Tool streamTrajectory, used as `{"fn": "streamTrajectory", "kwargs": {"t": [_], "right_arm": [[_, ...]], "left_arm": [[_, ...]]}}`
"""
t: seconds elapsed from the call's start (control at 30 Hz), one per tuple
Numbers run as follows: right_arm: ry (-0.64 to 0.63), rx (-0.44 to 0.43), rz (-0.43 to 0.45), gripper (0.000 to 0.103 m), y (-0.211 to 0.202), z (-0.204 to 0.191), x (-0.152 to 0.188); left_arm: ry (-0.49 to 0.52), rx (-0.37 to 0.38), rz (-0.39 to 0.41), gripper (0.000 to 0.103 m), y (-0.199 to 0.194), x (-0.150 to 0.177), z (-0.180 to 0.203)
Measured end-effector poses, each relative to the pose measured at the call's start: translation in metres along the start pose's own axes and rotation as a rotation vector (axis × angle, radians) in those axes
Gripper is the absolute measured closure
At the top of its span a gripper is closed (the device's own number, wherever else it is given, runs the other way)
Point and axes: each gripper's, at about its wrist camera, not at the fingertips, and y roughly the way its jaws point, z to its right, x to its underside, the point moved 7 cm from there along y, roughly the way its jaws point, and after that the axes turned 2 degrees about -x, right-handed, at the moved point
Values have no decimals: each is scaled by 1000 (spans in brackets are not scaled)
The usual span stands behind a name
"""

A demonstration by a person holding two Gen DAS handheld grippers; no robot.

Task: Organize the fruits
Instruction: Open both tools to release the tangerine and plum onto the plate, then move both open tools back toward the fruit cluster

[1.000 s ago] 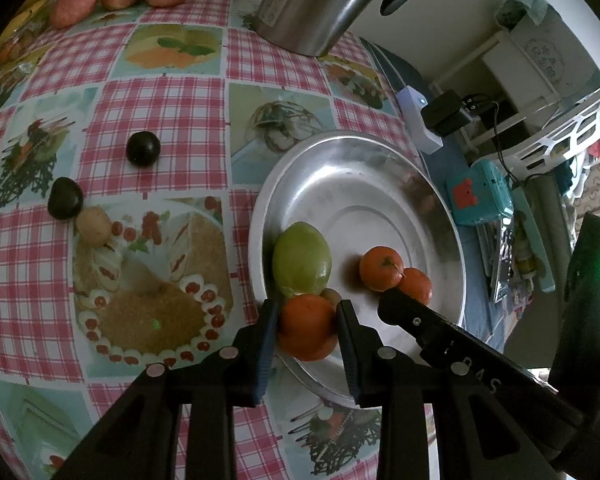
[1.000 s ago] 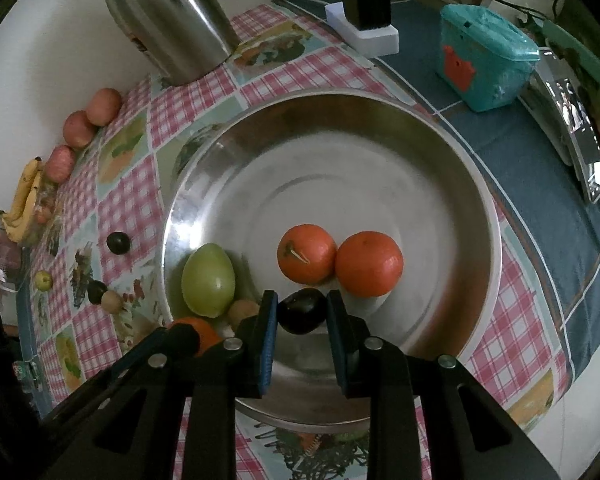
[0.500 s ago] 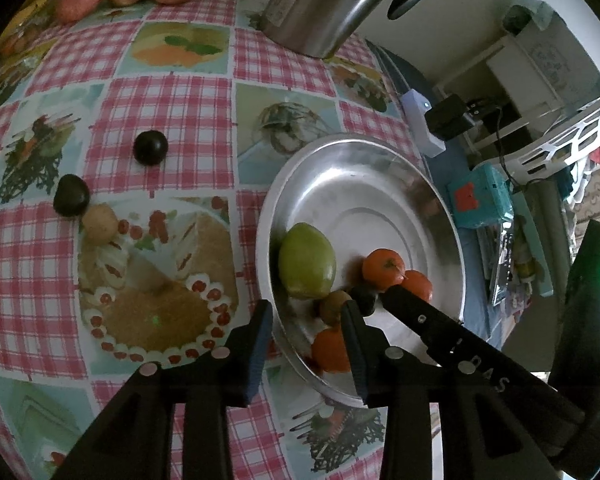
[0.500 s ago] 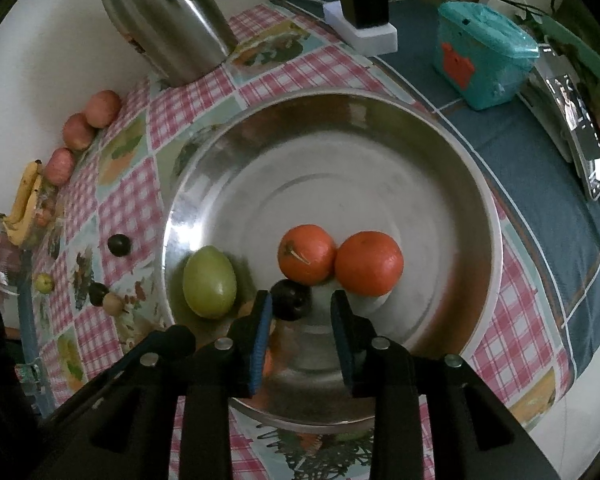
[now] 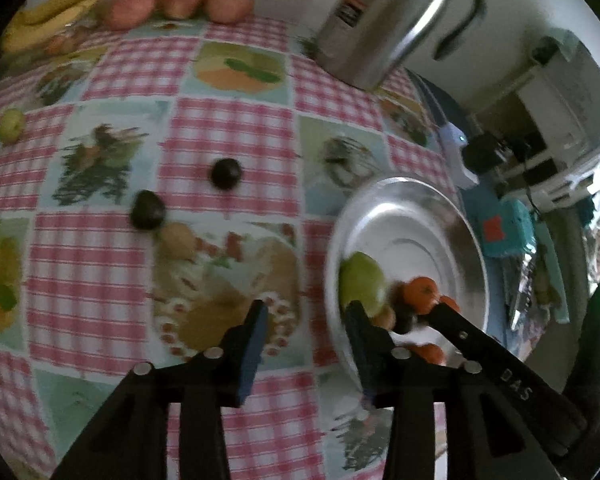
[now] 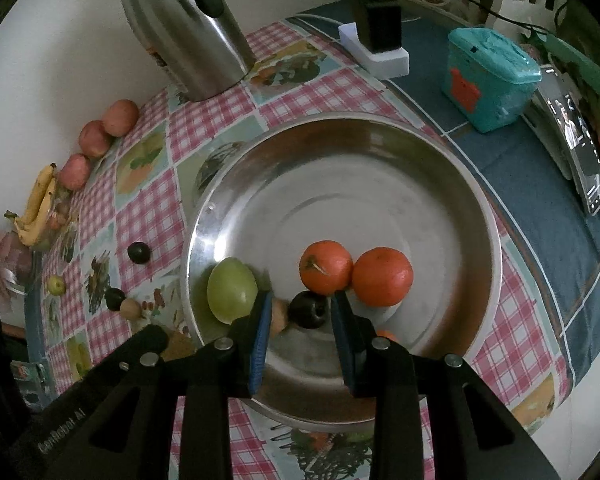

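- Left gripper (image 5: 306,326), low centre of its view, has just been opening; its jaws stand apart with nothing between them, straddling the bowl (image 5: 474,240) rim.
- Right gripper (image 6: 300,312), jaws parted, has released a dark plum (image 6: 309,309), which lies loose between them on the bowl floor beside two oranges (image 6: 326,267).
- Judged step: both drops done; next calls for fetching the dark fruits (image 5: 225,173) left on the tablecloth (image 5: 236,128).
- Only the left view shows those clearly; only the right shows the plum freed.
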Motion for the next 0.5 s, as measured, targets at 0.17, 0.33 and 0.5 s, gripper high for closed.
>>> {"fn": "streamTrajectory", "kwargs": {"t": [0.17,0.33,0.5], "right_arm": [[-23,8,-5,72,2,-5,2],[-59,34,-23,59,7,-12,4],[-108,76,-31,47,12,-18,6]], "left_arm": [[-51,-78,12,33,-6,-8,-31],[-77,-160,19,14,-7,-11,-53],[-51,-248,47,2,-8,-15,-63]]}}
